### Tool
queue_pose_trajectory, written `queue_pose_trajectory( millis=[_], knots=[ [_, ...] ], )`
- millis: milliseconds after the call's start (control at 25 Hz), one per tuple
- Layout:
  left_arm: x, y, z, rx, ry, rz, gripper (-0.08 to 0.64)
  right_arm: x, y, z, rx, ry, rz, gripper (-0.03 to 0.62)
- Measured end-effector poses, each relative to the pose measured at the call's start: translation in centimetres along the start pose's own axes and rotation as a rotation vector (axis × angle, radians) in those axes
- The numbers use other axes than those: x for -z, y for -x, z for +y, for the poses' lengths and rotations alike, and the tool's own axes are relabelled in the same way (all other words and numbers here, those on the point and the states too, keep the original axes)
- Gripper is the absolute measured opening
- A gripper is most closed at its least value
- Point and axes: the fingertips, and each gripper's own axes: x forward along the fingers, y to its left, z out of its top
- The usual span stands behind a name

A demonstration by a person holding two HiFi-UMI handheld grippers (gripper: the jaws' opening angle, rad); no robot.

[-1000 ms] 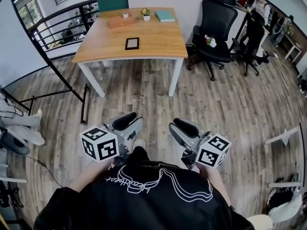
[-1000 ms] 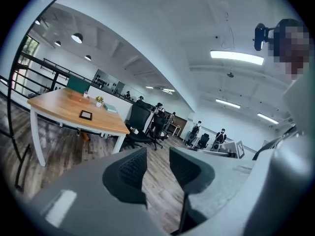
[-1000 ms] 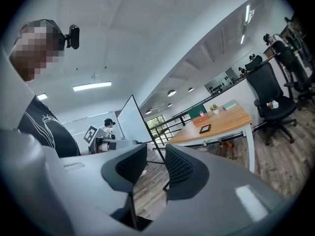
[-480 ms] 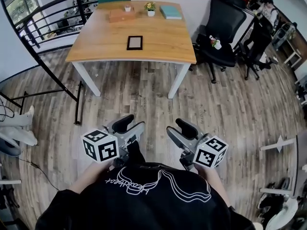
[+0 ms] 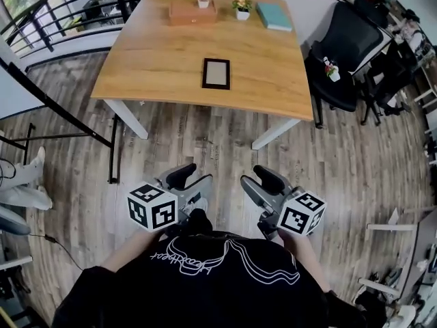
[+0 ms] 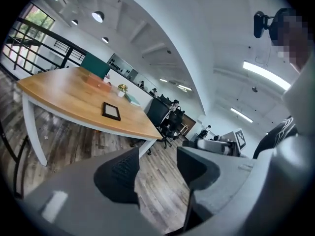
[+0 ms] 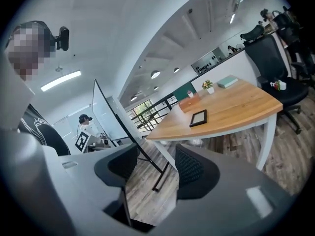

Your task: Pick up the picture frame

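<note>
The picture frame [image 5: 216,73] lies flat near the middle of the table [image 5: 150,67]. We hold the left gripper [image 5: 191,181] and the right gripper [image 5: 260,185] well short of the table's near edge, above the wood floor [image 5: 205,139], both with jaws apart and empty.

**Wood, plastic and matt black**

The pale wooden surface on white legs [image 5: 157,60] looks smooth and matt; the grey-brown plank floor [image 5: 205,139] is grainy. The small rectangular picture frame [image 5: 216,73] has a matt black rim. The left gripper [image 5: 190,178] and right gripper [image 5: 258,182] have grey plastic fingers with textured black pads [image 7: 191,167].
</note>
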Motion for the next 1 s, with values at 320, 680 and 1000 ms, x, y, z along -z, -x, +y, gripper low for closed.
queue_pose_trajectory(
  millis=[320, 680, 1000],
  knots=[
    [-5.8, -2.7, 6.0, 0.029, -0.036, 0.033, 0.230, -3.9, -6.7, -3.1, 0.059, 0.014, 0.014, 0.245],
    [-8.5, -5.0, 10.5, -0.004, -0.007, 0.037, 0.230, -6.7, -10.3, -5.9, 0.067, 0.029, 0.022, 0.236],
    [-13.5, -8.7, 14.9, -0.077, -0.018, 0.009, 0.230, -11.4, -15.8, -10.8, 0.024, 0.033, 0.061, 0.232]
  ],
)
